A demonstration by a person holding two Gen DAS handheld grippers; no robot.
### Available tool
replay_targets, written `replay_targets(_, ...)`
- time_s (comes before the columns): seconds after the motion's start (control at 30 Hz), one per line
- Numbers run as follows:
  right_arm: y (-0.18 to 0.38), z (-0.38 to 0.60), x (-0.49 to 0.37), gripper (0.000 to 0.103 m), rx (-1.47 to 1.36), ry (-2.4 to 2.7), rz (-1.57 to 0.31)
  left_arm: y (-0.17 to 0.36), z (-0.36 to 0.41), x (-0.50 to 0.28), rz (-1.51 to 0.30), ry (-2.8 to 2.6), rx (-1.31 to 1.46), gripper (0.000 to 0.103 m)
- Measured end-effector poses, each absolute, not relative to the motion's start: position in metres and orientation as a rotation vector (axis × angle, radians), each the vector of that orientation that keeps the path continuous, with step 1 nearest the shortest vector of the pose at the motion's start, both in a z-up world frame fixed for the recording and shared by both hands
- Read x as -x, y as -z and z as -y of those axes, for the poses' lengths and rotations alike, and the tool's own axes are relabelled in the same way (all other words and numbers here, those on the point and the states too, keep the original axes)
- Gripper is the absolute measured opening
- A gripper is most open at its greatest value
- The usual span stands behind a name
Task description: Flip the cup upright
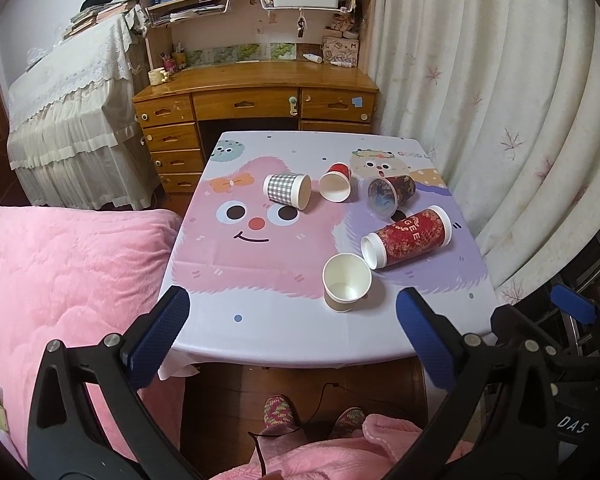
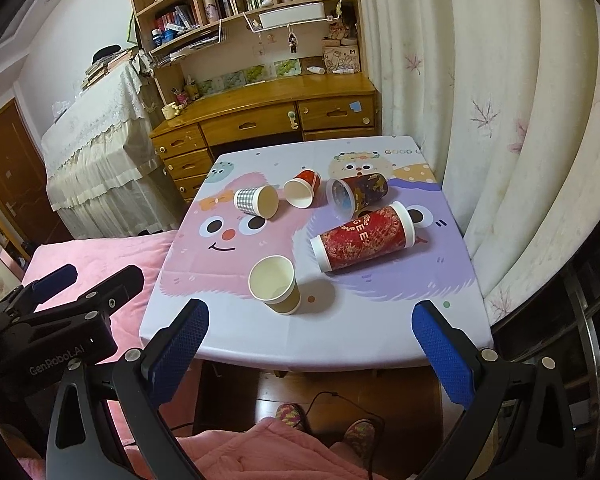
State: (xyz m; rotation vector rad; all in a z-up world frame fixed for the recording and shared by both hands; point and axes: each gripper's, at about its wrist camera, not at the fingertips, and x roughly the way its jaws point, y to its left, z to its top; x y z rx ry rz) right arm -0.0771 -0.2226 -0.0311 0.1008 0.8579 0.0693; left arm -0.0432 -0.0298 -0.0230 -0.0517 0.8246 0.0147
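Observation:
Several paper cups sit on the cartoon tablecloth (image 1: 260, 320). A tan cup (image 1: 346, 282) stands upright near the front; it also shows in the right wrist view (image 2: 274, 284). On their sides lie a tall red patterned cup (image 1: 406, 238) (image 2: 362, 238), a checked cup (image 1: 287, 191) (image 2: 256, 201), a small red cup (image 1: 335, 183) (image 2: 302, 188) and a dark clear-lidded cup (image 1: 388, 194) (image 2: 354, 194). My left gripper (image 1: 292, 324) is open and empty, before the table's front edge. My right gripper (image 2: 308, 328) is open and empty, also at the front edge.
A pink bed (image 1: 60, 280) borders the table's left side. A wooden desk (image 1: 256, 96) with shelves stands behind the table. A curtain (image 1: 500, 120) hangs on the right. My knees and slippers (image 1: 278, 412) are under the front edge.

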Motion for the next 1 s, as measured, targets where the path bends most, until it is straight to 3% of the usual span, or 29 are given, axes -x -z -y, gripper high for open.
replay_targets(1.0, 0.042, 0.228, 0.065, 0.103, -0.106, -0.05, -0.906, 0.031, 0.031, 0.028, -0.838, 0.022, 0.032, 0.102)
